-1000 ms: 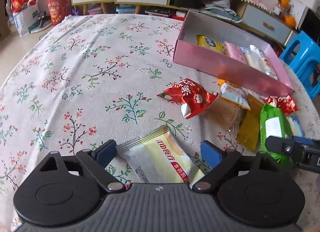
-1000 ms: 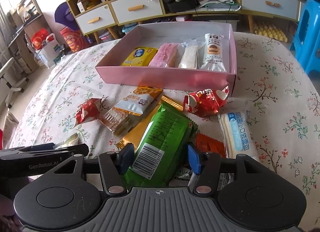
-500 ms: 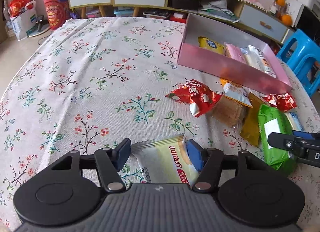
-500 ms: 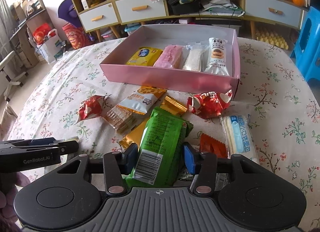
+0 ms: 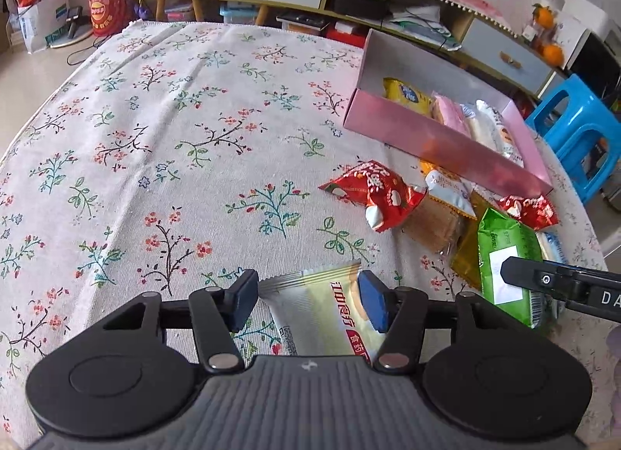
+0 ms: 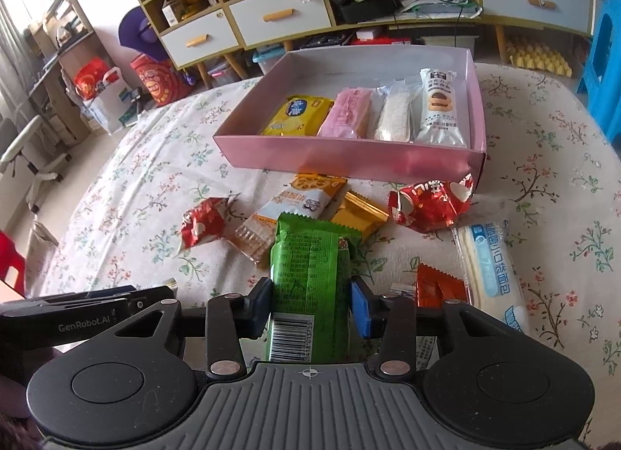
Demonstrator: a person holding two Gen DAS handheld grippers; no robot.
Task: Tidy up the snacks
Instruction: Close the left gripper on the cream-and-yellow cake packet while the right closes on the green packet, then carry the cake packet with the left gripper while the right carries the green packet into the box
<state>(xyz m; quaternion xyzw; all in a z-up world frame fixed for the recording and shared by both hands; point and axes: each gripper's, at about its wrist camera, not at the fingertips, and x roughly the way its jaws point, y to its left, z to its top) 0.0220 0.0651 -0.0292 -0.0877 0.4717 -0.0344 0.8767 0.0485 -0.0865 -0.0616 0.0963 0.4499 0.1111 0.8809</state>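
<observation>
While four snacks already lie in the pink box (image 6: 349, 160), the right hand-held gripper (image 6: 310, 310) pinches the green packet (image 6: 306, 275), the left hand-held gripper (image 5: 308, 300) pinches a pale-yellow packet (image 5: 310, 310); several wait on the table (image 5: 174, 139).

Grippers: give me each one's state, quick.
Left gripper: shut on the pale yellow packet.
Right gripper: shut on the green packet.

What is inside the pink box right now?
The pink box holds four packets in a row along its near wall: yellow packet, pink packet, clear white packet, white cake packet. The near wall hides their lower ends; the floor behind them looks bare.
</observation>
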